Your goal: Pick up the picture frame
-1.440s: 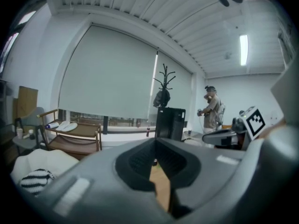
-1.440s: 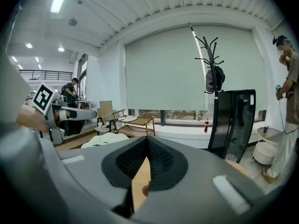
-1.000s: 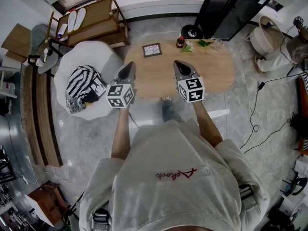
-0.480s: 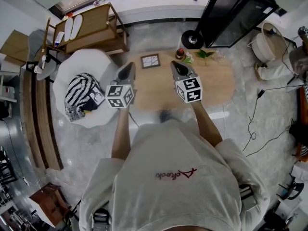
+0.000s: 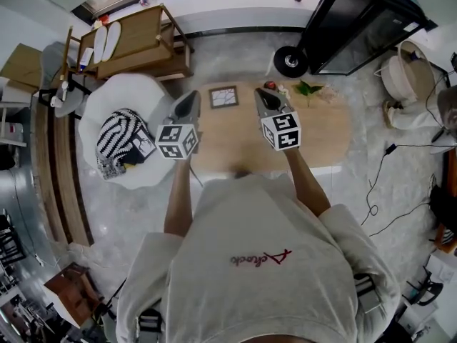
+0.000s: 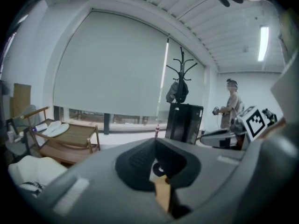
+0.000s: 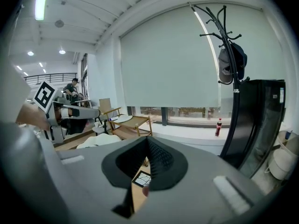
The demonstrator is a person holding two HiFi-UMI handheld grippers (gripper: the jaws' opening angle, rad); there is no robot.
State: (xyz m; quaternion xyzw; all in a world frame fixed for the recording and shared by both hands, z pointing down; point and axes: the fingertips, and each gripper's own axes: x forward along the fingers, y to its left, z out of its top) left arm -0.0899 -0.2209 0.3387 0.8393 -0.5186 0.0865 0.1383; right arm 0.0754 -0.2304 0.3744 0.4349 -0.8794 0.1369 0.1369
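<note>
- Looks like the reach step: frame (image 5: 223,96) not yet touched, not yet lifted.
- Left gripper (image 5: 190,98): jaws pressed together, nothing in them.
- Right gripper (image 5: 264,97): jaws pressed together too, nothing in them.
- Both held out above the table (image 5: 314,131), one on each side of the frame in the head view, not touching it.
- Next, most likely: spread one pair of jaws first, since shut jaws cannot grab. Then go down to an edge of the frame, pinch it and lift.
- Frame: small and square, with a dark rim. Pale inside, with thin dark lines like cracks.
- Seems to lie flat on the wooden table, near the far edge, well apart from the green leaves (image 5: 308,88).
</note>
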